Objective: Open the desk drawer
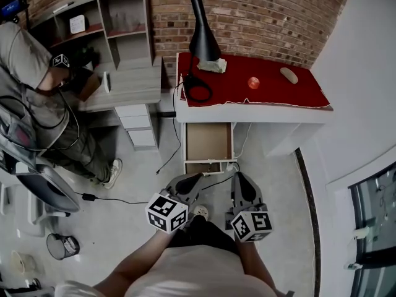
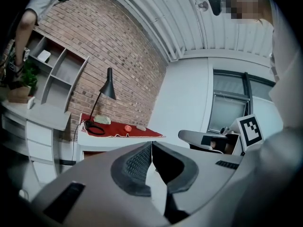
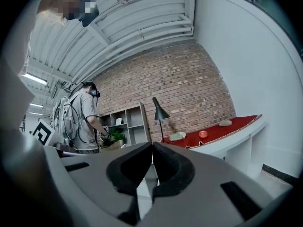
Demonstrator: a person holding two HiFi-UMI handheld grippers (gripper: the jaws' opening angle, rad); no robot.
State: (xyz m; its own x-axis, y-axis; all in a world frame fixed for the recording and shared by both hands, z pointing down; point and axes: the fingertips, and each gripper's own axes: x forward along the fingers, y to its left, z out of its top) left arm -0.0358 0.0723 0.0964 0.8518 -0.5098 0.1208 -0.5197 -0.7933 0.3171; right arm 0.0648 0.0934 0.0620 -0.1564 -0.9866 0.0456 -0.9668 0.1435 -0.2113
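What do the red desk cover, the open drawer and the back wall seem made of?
Red cover: likely cloth, matte, its front edge hangs wavy. Drawer: probably wood board, flat matte brown inside. Wall: brick, rough, with visible mortar lines.

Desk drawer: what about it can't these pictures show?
- Head view: drawer handle too small, seen steeply from above.
- Left gripper view: drawer mostly hidden behind the left tongs.
- Right gripper view: drawer hidden behind the right tongs and desk.
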